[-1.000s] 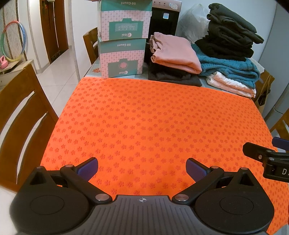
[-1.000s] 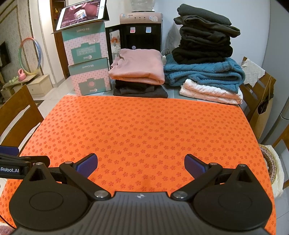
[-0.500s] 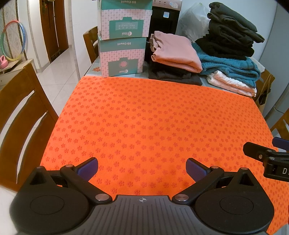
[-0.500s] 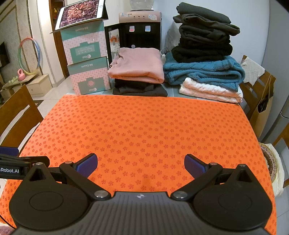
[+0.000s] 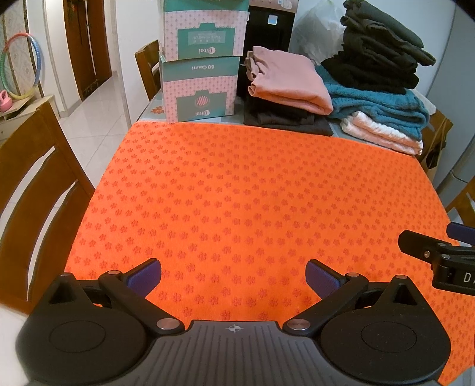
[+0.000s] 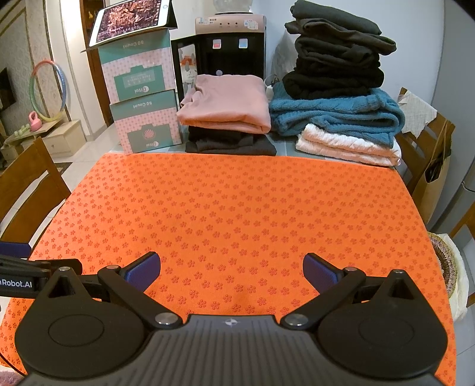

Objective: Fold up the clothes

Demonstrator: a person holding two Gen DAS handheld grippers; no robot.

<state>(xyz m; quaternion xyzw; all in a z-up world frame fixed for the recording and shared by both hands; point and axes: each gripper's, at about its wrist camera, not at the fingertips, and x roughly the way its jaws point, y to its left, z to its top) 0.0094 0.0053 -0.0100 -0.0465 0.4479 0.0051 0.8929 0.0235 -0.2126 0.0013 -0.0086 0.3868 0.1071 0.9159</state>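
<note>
An orange flower-patterned mat (image 5: 243, 190) (image 6: 234, 205) covers the table with no garment on it. Folded clothes sit along the far edge: a pink garment (image 5: 289, 80) (image 6: 228, 102) on a black one (image 6: 230, 144), and a taller stack with a white knit (image 6: 347, 145), a teal sweater (image 5: 377, 101) (image 6: 335, 111) and dark clothes (image 6: 338, 61) on top. My left gripper (image 5: 233, 274) hovers open over the mat's near edge, holding nothing. My right gripper (image 6: 231, 271) is open beside it, also holding nothing.
Two stacked pink-and-teal boxes (image 5: 202, 59) (image 6: 142, 98) stand at the far left, with a tablet (image 6: 130, 17) on top. A water dispenser (image 6: 230, 47) is behind the clothes. Wooden chairs (image 5: 32, 184) (image 6: 28, 184) flank the table; a paper bag (image 6: 433, 175) stands right.
Both views have crept slightly forward and lower toward the folded stacks. Neither gripper has changed its opening.
</note>
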